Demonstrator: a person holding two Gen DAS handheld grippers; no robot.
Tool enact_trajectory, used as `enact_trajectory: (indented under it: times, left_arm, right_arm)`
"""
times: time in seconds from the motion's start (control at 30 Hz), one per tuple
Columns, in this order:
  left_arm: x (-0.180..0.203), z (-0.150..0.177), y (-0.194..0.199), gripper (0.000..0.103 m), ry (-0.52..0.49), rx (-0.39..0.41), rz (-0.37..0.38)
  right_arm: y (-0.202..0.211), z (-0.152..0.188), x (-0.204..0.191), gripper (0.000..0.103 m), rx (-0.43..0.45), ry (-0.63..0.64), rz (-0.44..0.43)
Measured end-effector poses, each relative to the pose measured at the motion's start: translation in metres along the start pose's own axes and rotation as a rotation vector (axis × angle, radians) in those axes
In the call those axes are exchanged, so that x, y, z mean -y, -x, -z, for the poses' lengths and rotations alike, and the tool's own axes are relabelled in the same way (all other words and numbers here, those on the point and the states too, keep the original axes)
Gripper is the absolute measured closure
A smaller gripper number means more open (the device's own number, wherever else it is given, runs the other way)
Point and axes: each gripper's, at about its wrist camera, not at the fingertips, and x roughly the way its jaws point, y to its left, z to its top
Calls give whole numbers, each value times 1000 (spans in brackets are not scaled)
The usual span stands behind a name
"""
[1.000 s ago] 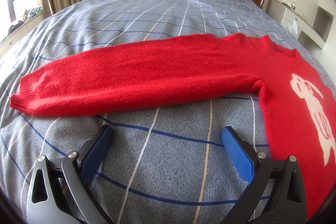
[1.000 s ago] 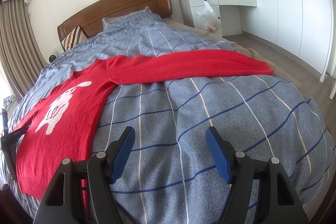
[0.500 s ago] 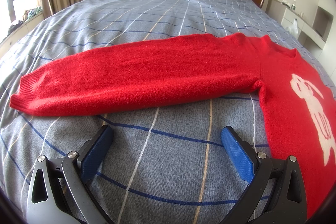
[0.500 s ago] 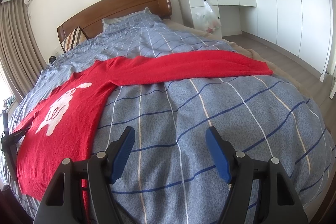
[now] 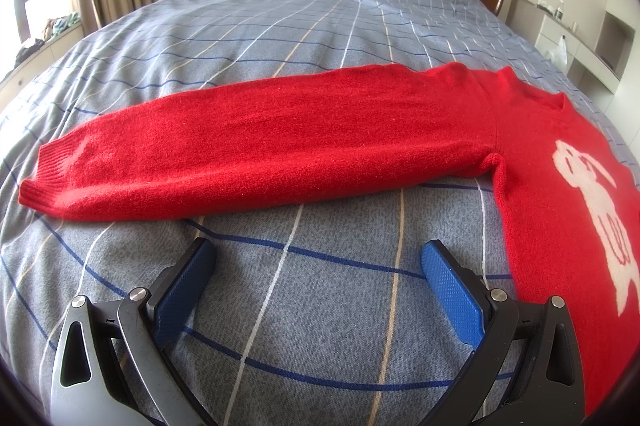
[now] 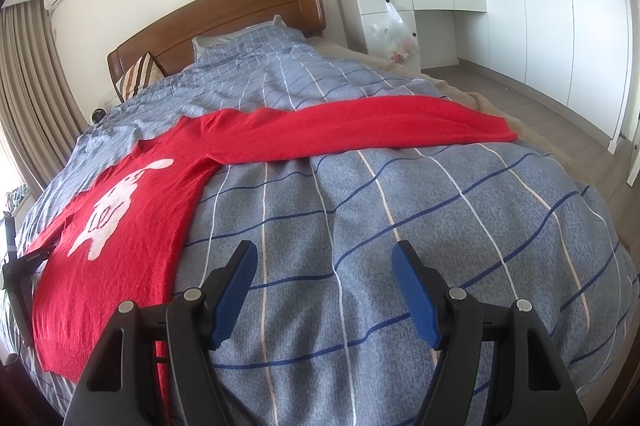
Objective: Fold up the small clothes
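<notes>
On the bed (image 5: 320, 26) the red sweater (image 5: 280, 138) lies flat, sleeves toward nine and three o'clock. No fold yet. Left gripper (image 5: 316, 262) and right gripper (image 6: 324, 266) spread, empty.

Sweater (image 5: 560, 186) body cut off by right edge.

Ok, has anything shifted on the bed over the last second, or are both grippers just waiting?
Nothing visibly changed. The left gripper and right gripper stay open and empty above the bedspread, and the red sweater lies flat with both sleeves spread out, untouched.
</notes>
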Motion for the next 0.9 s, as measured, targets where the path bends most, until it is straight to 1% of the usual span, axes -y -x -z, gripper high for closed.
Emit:
enact_trajectory:
  times: [0.63, 0.9]
  left_arm:
    - [0, 0, 0, 0, 0, 0, 0]
    - [0, 0, 0, 0, 0, 0, 0]
  right_arm:
    - [-2, 1, 1, 34, 0, -5, -3]
    - [-1, 0, 12, 34, 7, -68, -8]
